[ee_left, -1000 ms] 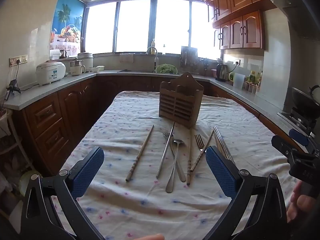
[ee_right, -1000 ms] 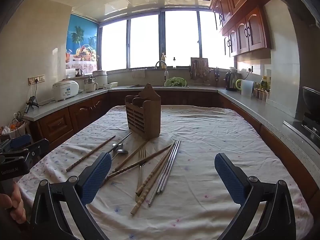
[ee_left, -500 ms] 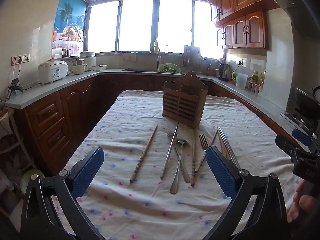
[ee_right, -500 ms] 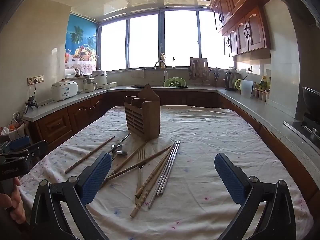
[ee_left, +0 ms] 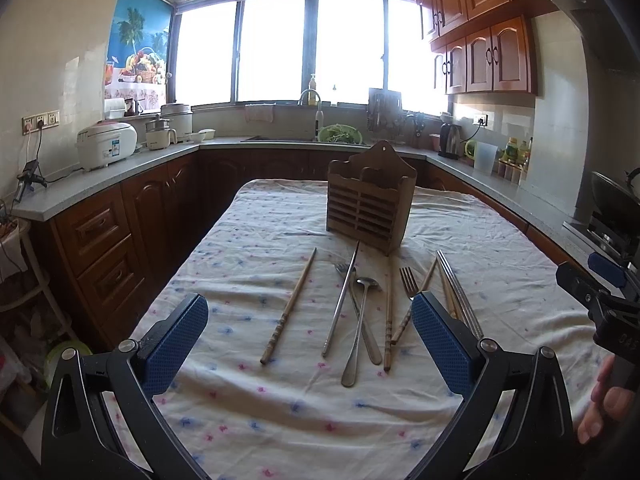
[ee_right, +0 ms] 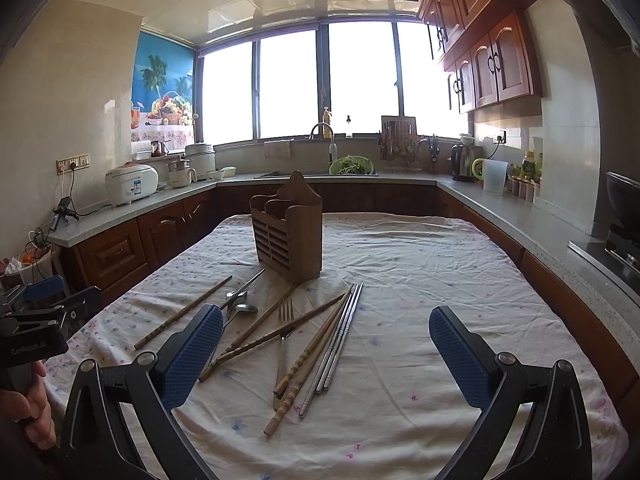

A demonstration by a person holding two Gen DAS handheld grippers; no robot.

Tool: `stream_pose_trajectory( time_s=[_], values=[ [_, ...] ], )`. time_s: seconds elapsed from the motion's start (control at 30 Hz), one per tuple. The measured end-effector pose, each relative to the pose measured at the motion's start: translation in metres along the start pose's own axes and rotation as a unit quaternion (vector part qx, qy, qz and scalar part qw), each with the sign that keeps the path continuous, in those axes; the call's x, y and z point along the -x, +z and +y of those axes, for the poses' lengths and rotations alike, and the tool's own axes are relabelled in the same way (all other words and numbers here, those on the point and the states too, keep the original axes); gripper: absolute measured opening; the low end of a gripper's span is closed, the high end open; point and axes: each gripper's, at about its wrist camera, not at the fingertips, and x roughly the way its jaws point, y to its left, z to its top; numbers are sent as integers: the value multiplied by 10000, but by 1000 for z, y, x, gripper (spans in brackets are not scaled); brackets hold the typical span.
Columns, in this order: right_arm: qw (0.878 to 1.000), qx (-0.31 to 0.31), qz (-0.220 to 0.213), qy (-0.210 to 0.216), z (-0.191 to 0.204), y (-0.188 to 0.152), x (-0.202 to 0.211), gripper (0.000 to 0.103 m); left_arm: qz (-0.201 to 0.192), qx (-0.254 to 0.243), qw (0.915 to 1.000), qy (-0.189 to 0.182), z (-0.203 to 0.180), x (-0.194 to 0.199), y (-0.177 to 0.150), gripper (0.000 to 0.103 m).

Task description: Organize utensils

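Note:
A wooden utensil holder stands upright mid-table. In front of it lie wooden chopsticks, a metal spoon, forks and metal chopsticks. My left gripper is open and empty, above the near table edge, short of the utensils. My right gripper is open and empty, with the utensil pile between and ahead of its blue pads.
The table wears a white flowered cloth. Dark wood cabinets and grey counters ring the room, with a rice cooker, a sink and a stove. The other gripper shows at the right edge and at the left edge.
Both grippers have eased slightly; the left view has shifted a little so the holder and utensils sit further right. Nothing was taken hold of.

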Motion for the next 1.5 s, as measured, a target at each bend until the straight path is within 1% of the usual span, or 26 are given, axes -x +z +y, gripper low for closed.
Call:
stream_pose_trajectory(
  time_s=[0.9,1.5],
  values=[
    [10000,-2,21,25,2,2,-2,103,11,9,10000,-31,1,0,0,103],
    [10000,-32,56,13,0,1,-2,103,116,-4,9999,-50,2,-4,2,103]
  ],
)
